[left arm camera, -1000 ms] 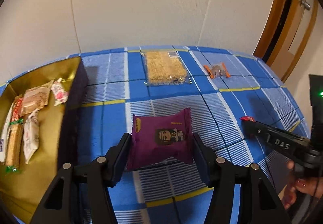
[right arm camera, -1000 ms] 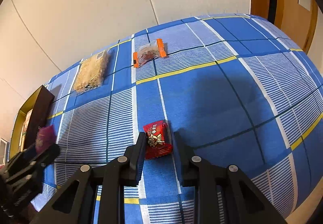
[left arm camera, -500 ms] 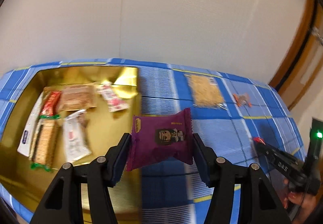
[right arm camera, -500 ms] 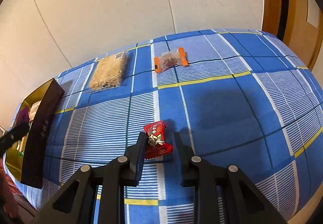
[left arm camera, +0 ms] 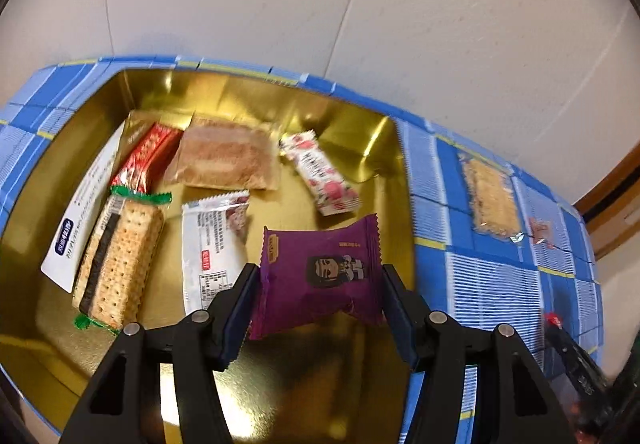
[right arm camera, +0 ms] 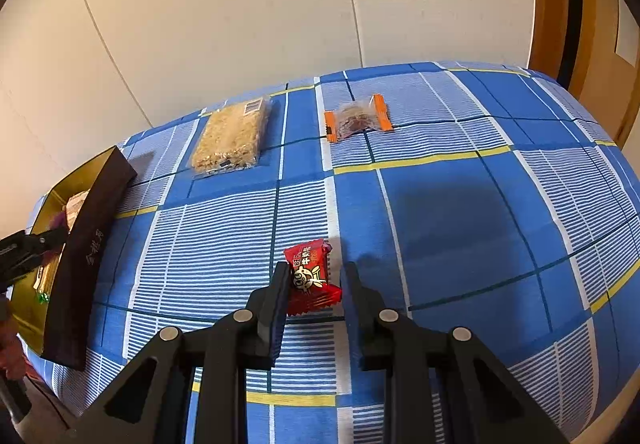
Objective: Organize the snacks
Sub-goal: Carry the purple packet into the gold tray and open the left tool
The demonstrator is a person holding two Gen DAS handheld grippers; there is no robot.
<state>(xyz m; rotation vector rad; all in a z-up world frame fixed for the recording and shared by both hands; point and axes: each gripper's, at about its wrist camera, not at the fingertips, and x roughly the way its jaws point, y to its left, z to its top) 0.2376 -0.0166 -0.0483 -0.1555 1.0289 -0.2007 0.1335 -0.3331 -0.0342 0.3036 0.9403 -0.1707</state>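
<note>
My left gripper (left arm camera: 318, 284) is shut on a purple snack packet (left arm camera: 320, 276), held in the air over the gold inside of an open box (left arm camera: 360, 131). Several wrapped snacks lie in the box, among them a cracker pack (left arm camera: 116, 260), a white packet (left arm camera: 210, 244) and a pink-and-white bar (left arm camera: 320, 171). My right gripper (right arm camera: 314, 278) is shut on a small red candy packet (right arm camera: 310, 276) above the blue checked tablecloth (right arm camera: 460, 203). In the right wrist view the box (right arm camera: 80, 256) shows at the far left with the left gripper (right arm camera: 28, 248) over it.
A clear pack of noodle-like snack (right arm camera: 232, 135) and a small orange-ended packet (right arm camera: 358, 119) lie on the cloth near the wall. The wall runs close behind the table. A wooden door frame (right arm camera: 552, 3) stands at the right. A hand (right arm camera: 10, 356) shows at the lower left.
The left gripper carried the purple packet leftward from above the cloth to above the gold box and rolled. The right gripper kept its hold on the red candy and barely shifted.
</note>
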